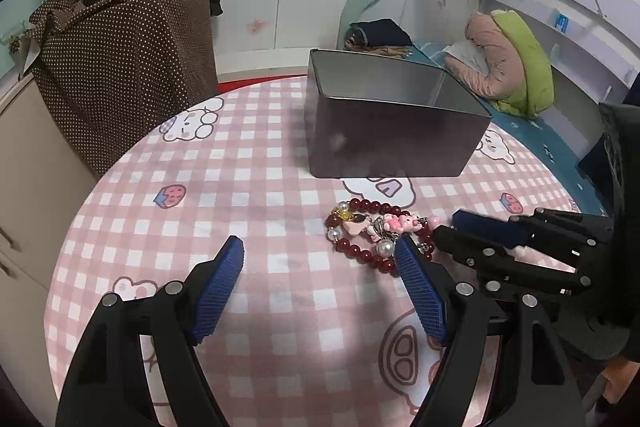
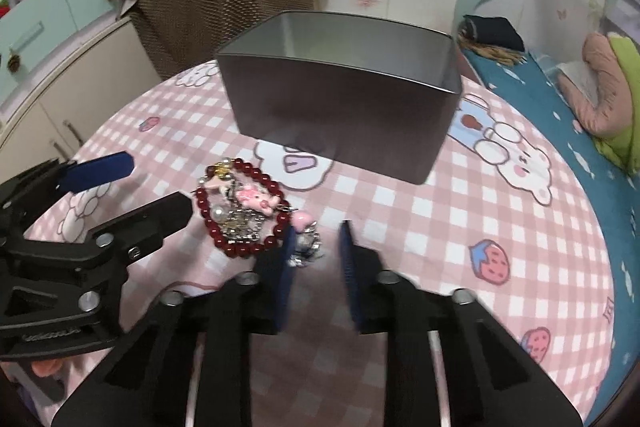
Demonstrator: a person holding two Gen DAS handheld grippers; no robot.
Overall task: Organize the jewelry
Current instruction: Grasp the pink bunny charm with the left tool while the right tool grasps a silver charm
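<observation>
One tin (image 1: pixel 384 143), one bead bracelet (image 1: pixel 356 247), one pink charm (image 2: pixel 256 201) and two grippers are being counted.

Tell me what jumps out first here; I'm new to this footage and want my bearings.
A tangle of jewelry, dark red beads with pearls and a pink charm, lies mid-table on the pink checked cloth. Behind it stands an open grey metal tin. The left gripper hovers wide open beside the beads, while the right gripper reaches in at the silver chain at the pile's edge.
</observation>
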